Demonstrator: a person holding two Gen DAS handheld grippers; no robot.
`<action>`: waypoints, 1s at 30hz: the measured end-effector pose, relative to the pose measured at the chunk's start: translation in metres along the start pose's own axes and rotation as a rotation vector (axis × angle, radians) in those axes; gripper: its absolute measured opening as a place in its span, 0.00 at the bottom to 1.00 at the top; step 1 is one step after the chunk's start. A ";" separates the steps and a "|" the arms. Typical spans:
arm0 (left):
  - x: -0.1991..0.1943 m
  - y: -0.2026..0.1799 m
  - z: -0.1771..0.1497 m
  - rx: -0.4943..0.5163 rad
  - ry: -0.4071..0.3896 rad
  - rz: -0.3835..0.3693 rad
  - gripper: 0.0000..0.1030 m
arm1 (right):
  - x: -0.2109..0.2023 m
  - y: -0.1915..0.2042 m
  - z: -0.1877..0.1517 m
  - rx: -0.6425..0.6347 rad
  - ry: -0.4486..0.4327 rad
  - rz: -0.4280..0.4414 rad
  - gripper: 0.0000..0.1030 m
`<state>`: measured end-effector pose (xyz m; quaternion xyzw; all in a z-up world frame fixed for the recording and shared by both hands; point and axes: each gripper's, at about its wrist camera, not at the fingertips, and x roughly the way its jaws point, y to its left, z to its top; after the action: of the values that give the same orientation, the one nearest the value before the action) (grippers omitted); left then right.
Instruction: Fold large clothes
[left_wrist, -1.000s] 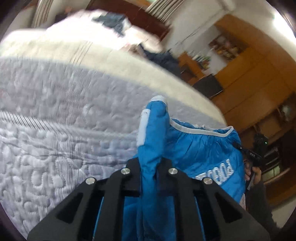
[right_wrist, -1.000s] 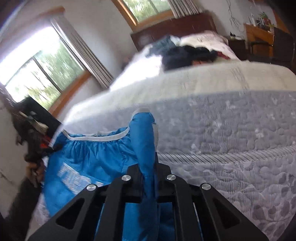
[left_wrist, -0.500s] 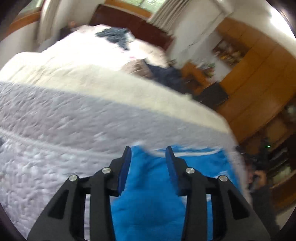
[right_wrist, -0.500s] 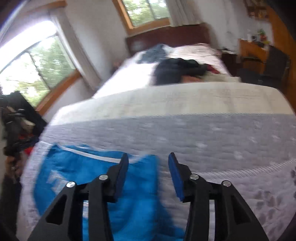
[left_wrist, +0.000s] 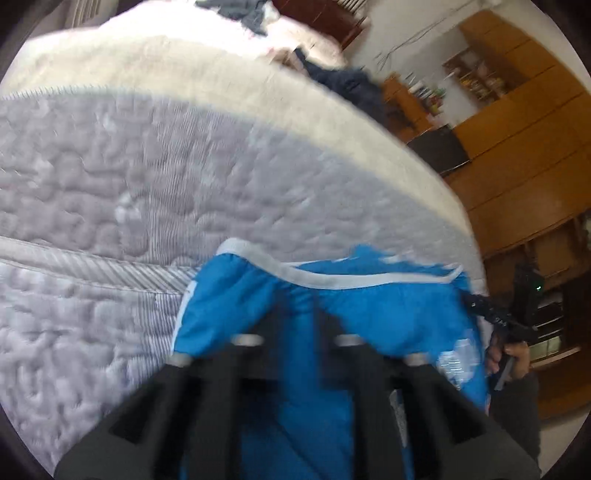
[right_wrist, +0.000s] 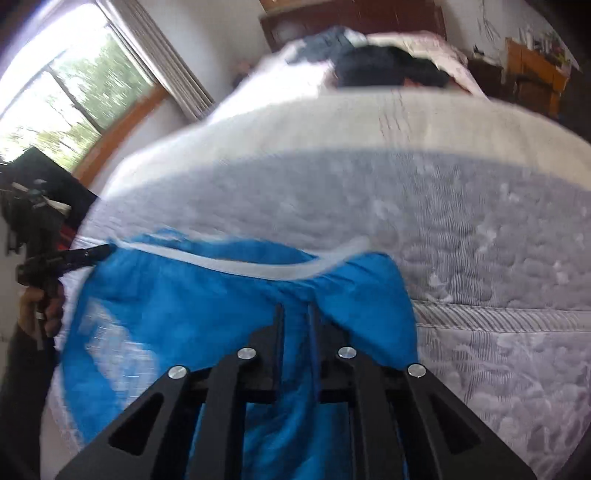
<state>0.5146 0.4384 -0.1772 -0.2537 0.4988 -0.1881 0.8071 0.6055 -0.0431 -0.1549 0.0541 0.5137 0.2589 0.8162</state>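
A: How many garments, and where?

B: One blue garment (left_wrist: 388, 314) with a white trimmed edge and pale lettering; it lies at the near end of the bed (left_wrist: 184, 158), draped over the quilted grey mattress side, its trim running left to right; further off, a heap of dark clothes (right_wrist: 388, 66) sits near the far headboard (right_wrist: 351, 18); too blurred to count them.

A: And the tongs?

B: Two; the left tongs (left_wrist: 299, 332) are clenched on a fold of the blue cloth, the gap between the fingers narrow and filled with fabric; the right tongs (right_wrist: 295, 325) likewise pinch a ridge of the same garment (right_wrist: 221, 314), fingers nearly together; each grips near one end of the trimmed edge. From the right wrist view, the other tool and the hand (right_wrist: 40, 306) holding it show at far left, its tip touching the garment's corner.

A: The room?

B: A bedroom; cream cover over the mattress top; a window (right_wrist: 74, 92) with curtains on the left; wooden cupboards (left_wrist: 517, 129) on the right; both views are motion-blurred.
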 end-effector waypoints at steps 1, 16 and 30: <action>-0.014 -0.013 -0.006 0.036 -0.012 -0.062 0.26 | -0.013 0.011 -0.002 -0.014 -0.027 0.038 0.12; -0.046 -0.017 -0.051 0.122 0.005 -0.030 0.29 | -0.021 0.043 -0.040 -0.016 0.023 0.102 0.07; -0.082 -0.034 -0.137 0.208 0.016 -0.103 0.29 | -0.054 0.088 -0.114 -0.010 -0.032 0.121 0.07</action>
<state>0.3537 0.4262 -0.1498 -0.1923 0.4694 -0.2820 0.8144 0.4556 -0.0138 -0.1331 0.0851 0.4950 0.3092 0.8075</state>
